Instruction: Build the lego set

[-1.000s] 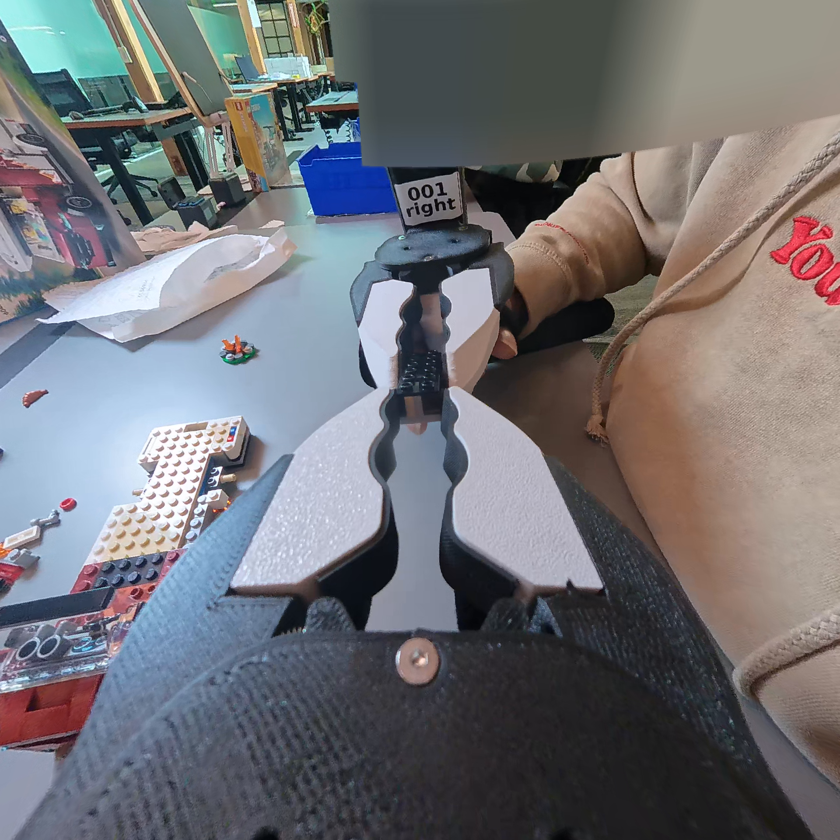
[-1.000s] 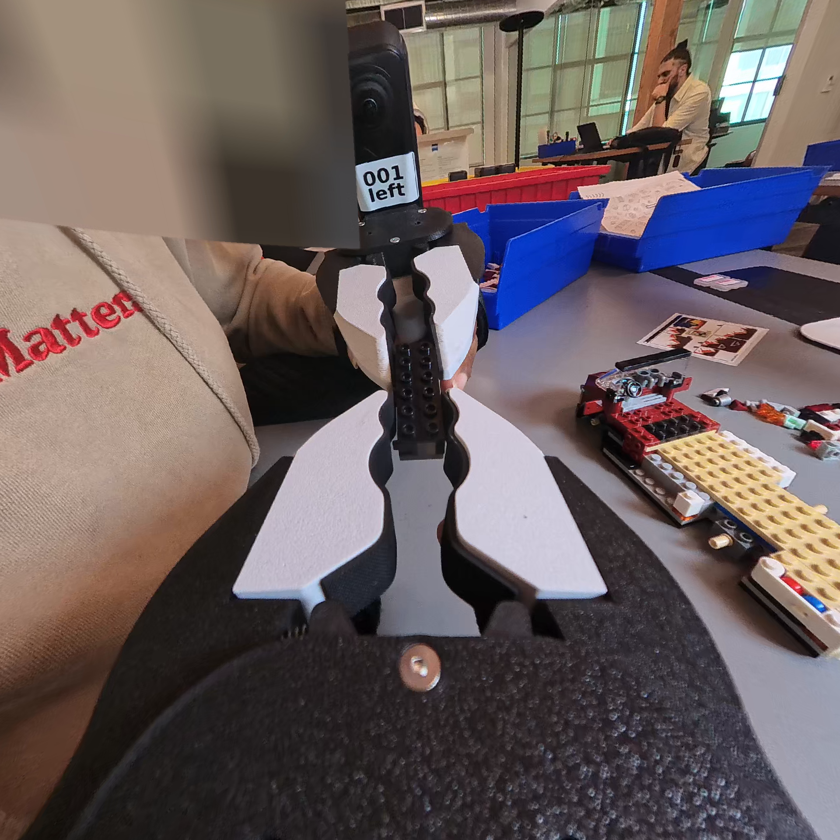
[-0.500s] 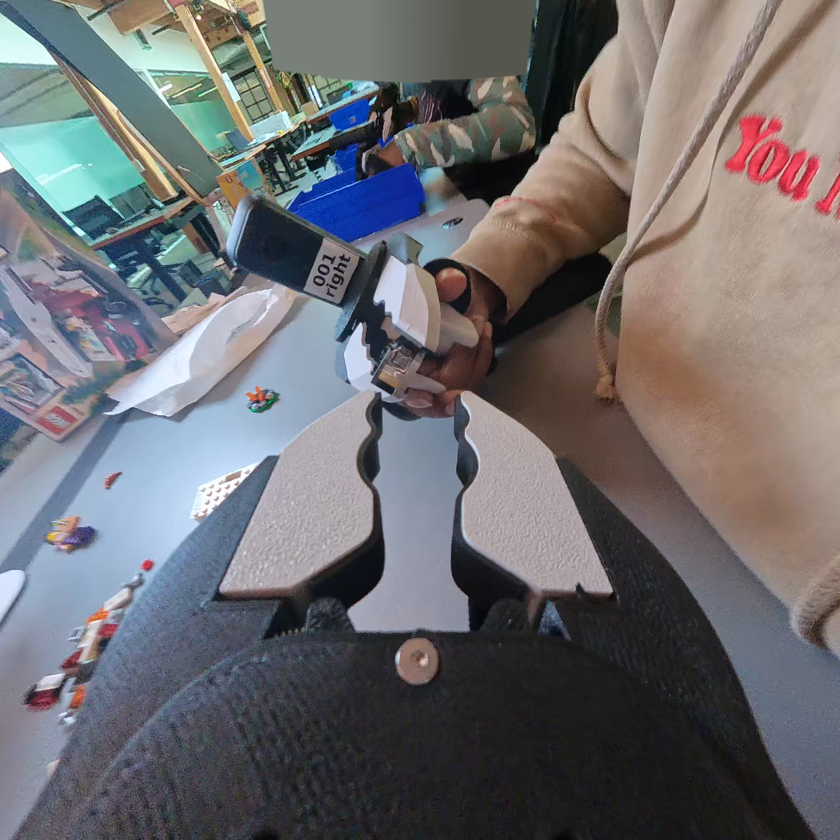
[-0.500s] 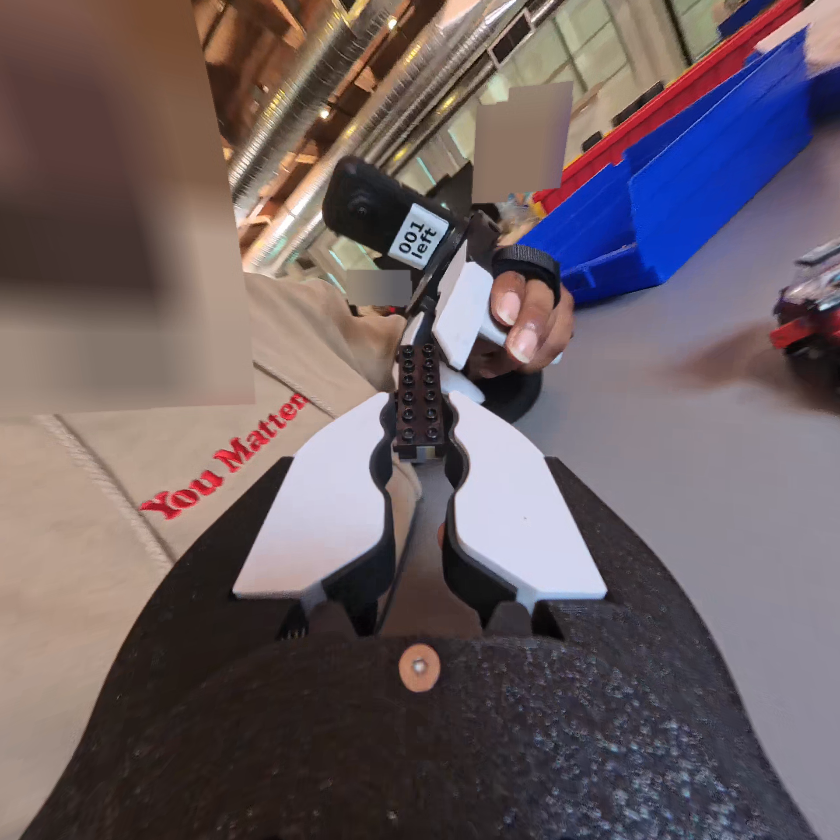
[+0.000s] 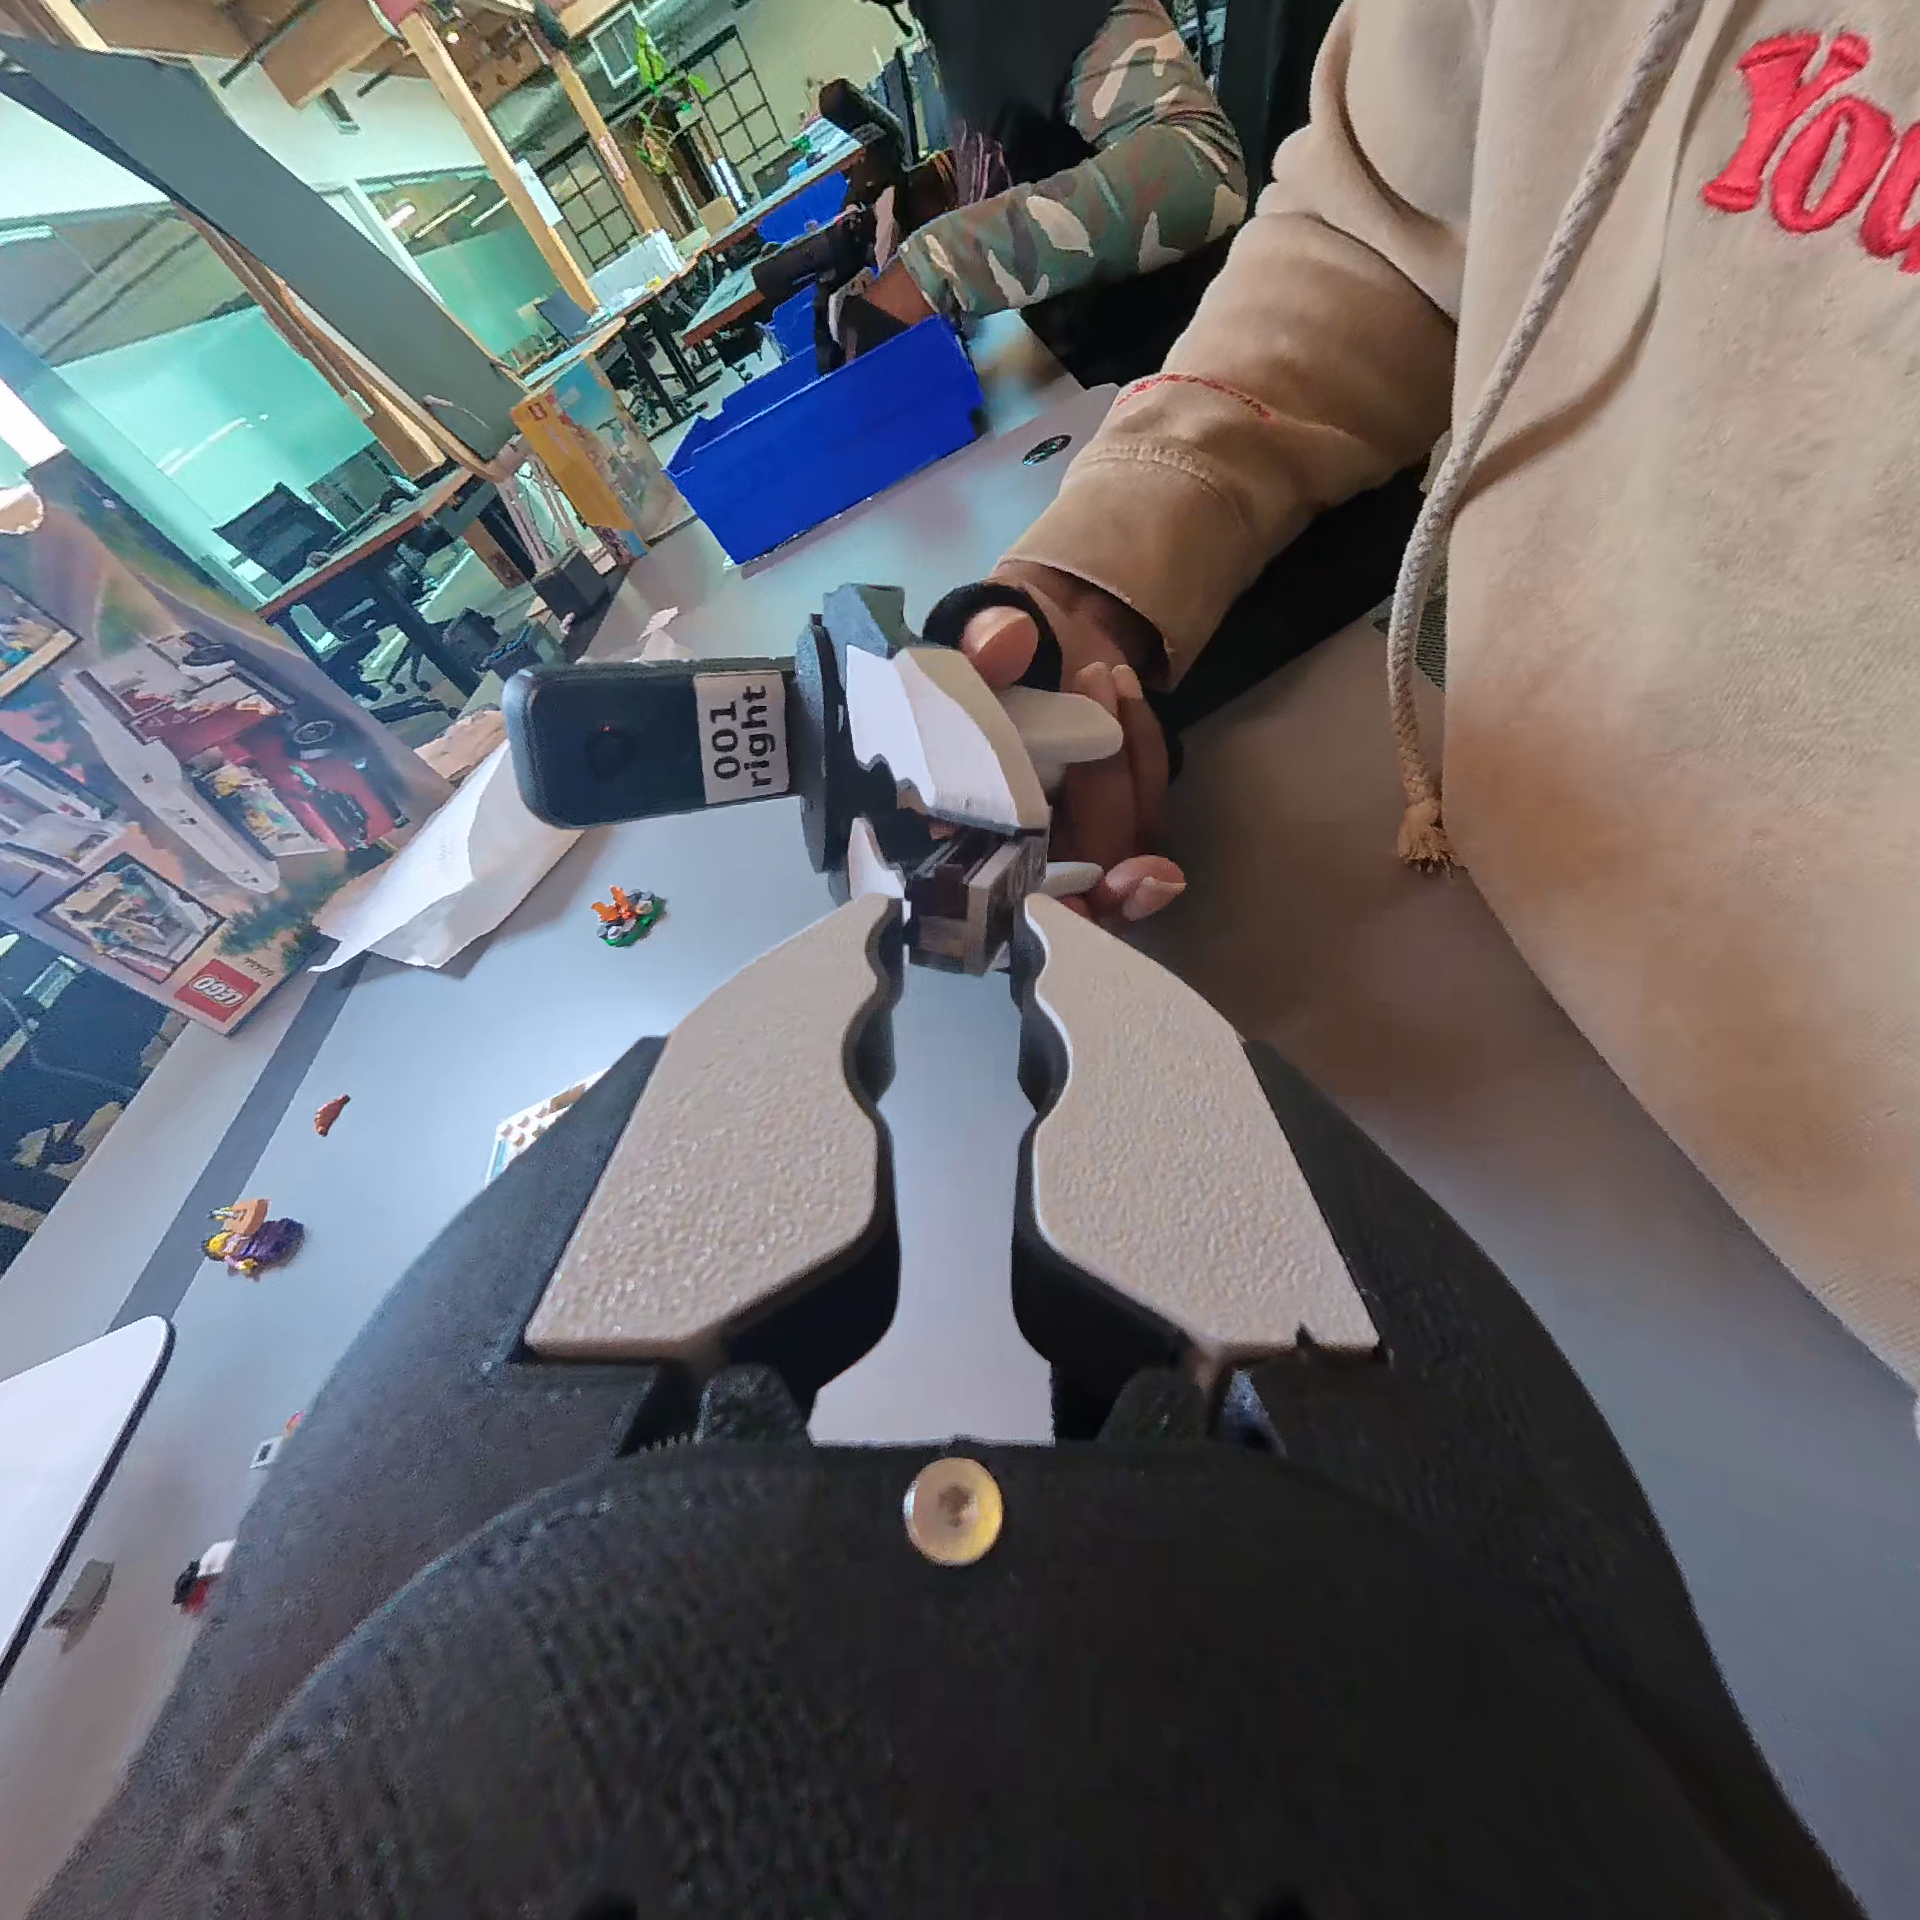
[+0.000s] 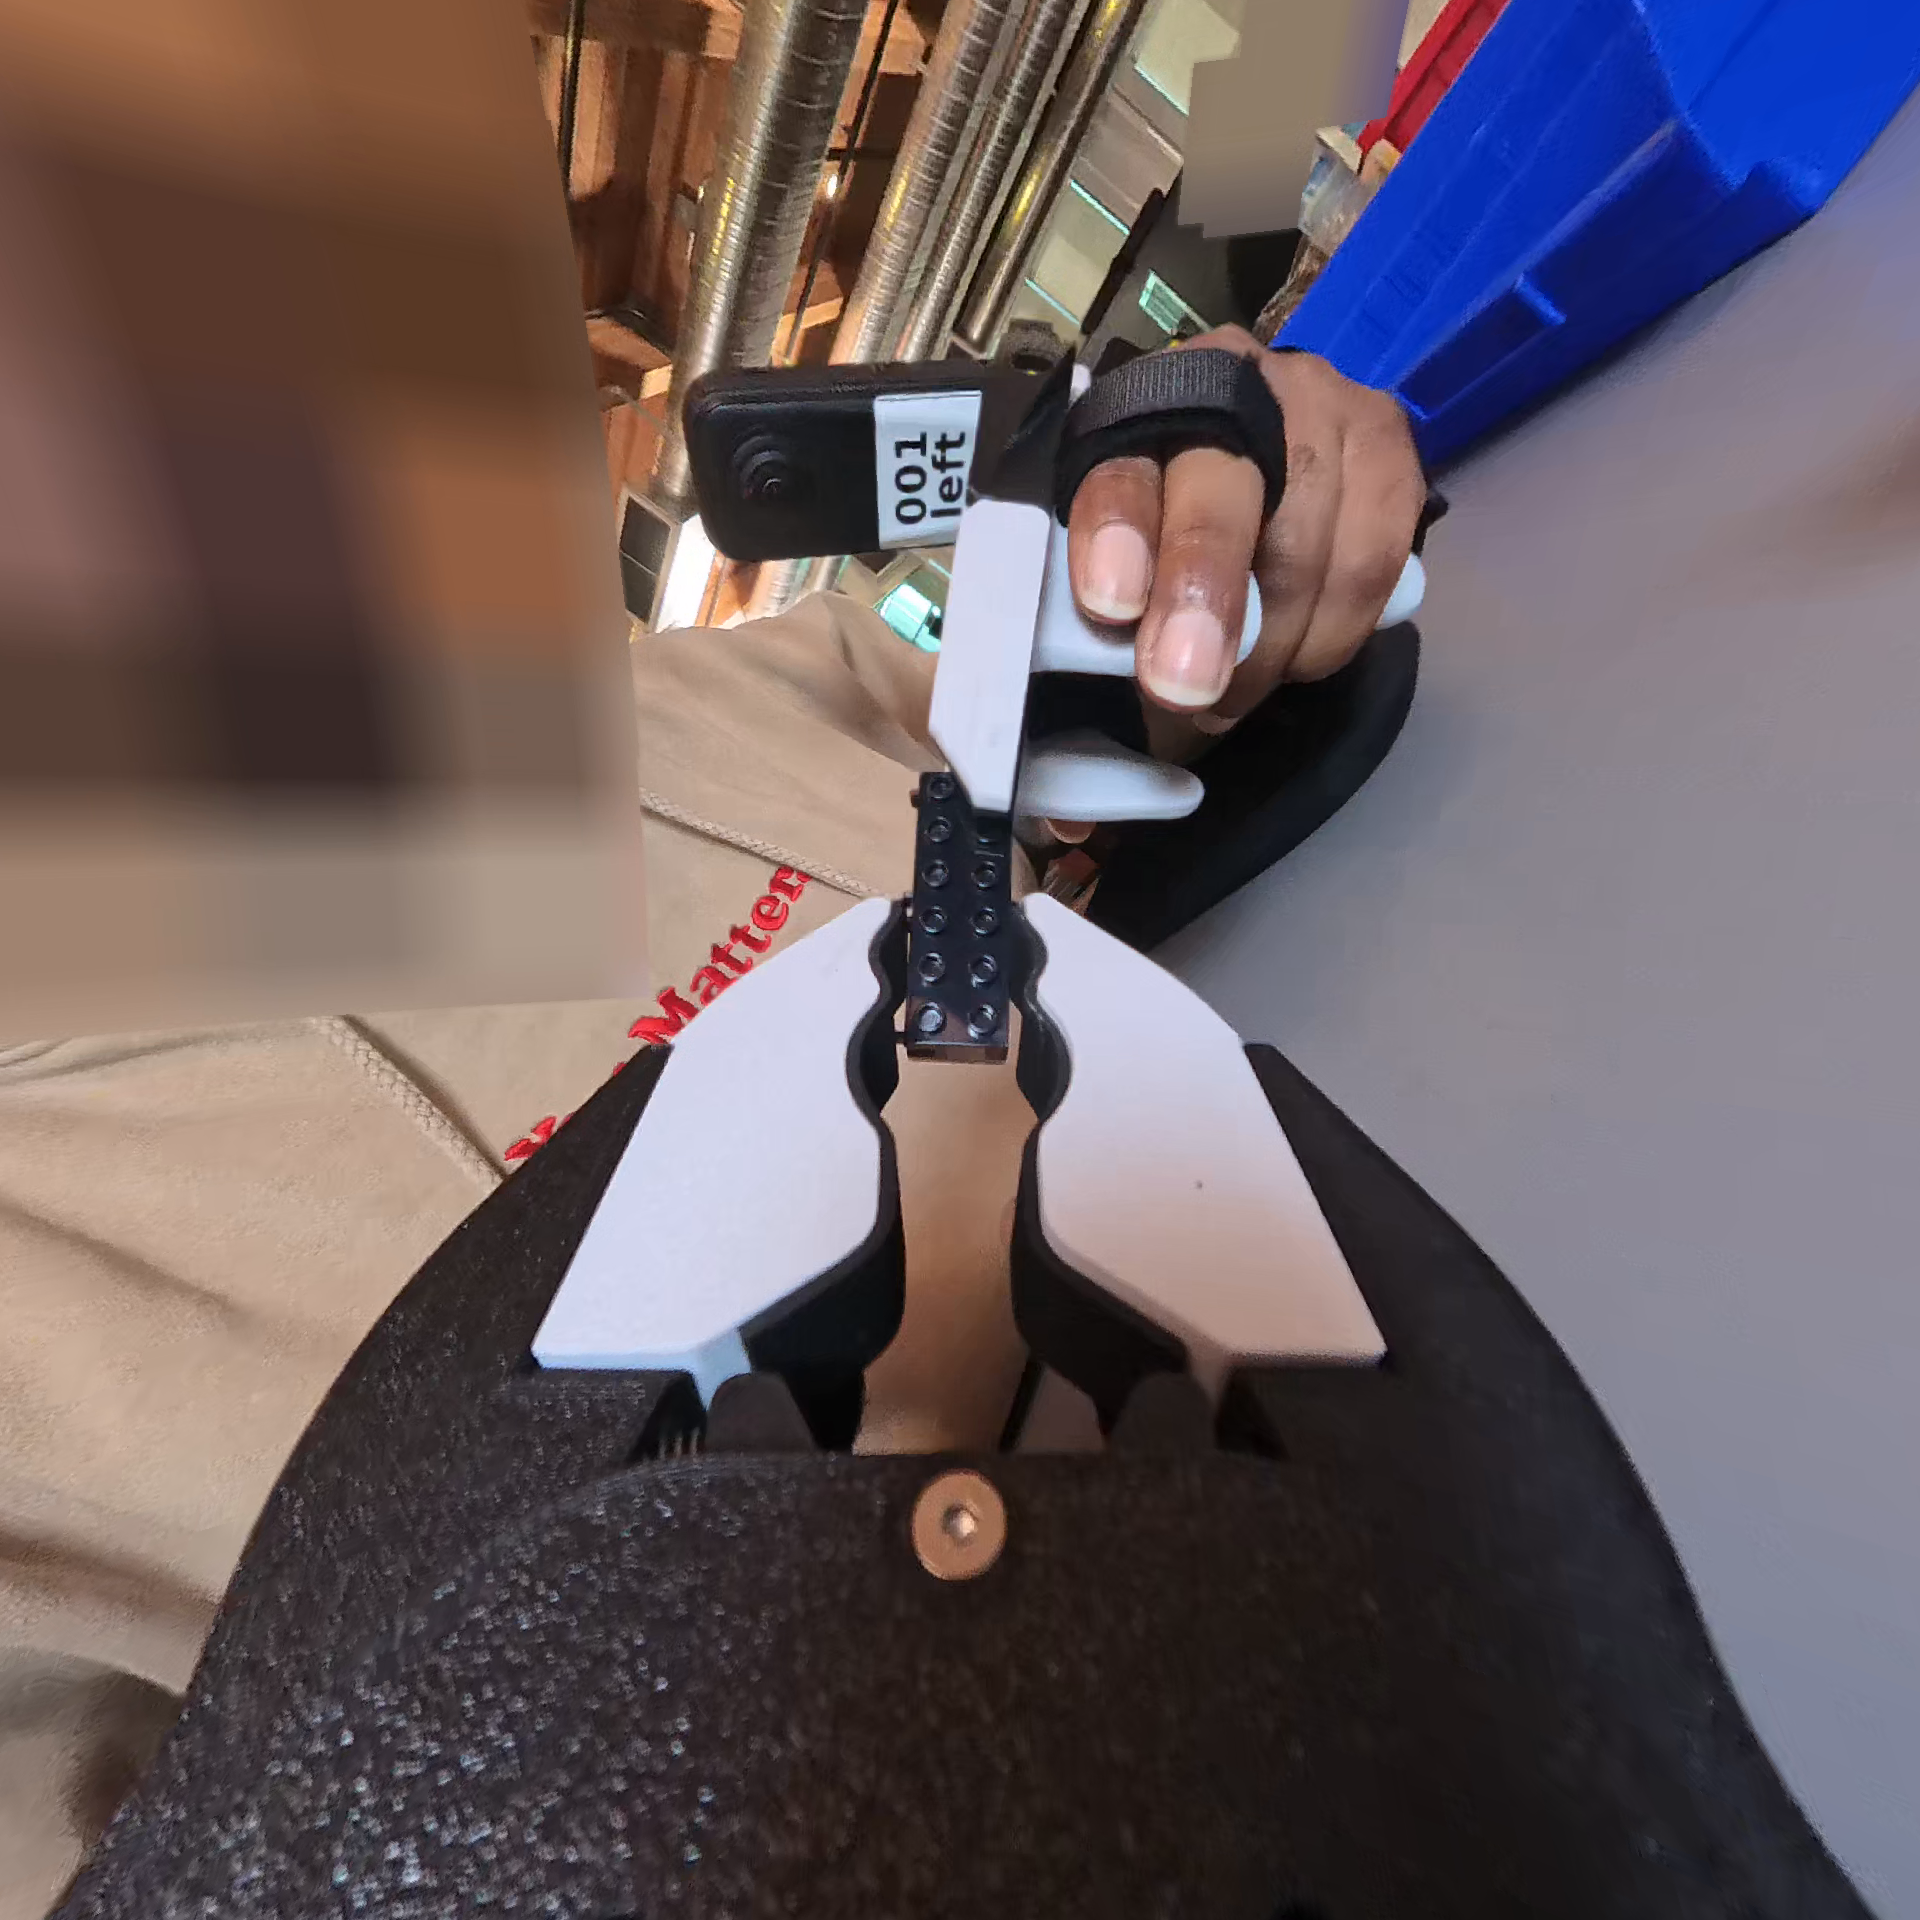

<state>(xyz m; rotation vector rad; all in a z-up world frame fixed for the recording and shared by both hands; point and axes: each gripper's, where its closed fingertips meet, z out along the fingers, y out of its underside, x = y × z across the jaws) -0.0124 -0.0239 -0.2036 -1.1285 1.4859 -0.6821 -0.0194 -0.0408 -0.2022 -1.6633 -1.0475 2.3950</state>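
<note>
Both tools meeting in mid-air above the grey bench [image 5: 488, 1049]. Your right tool [image 6: 956, 977] is clamping the near end of a black studded brick [image 6: 956, 914], pads pressing its long sides. Your left tool [image 5: 961, 940], which was standing clear with wider fingers half a second ago, is now closing on the brick's far end again. The right tool is now lying rolled onto its side relative to the left.
</note>
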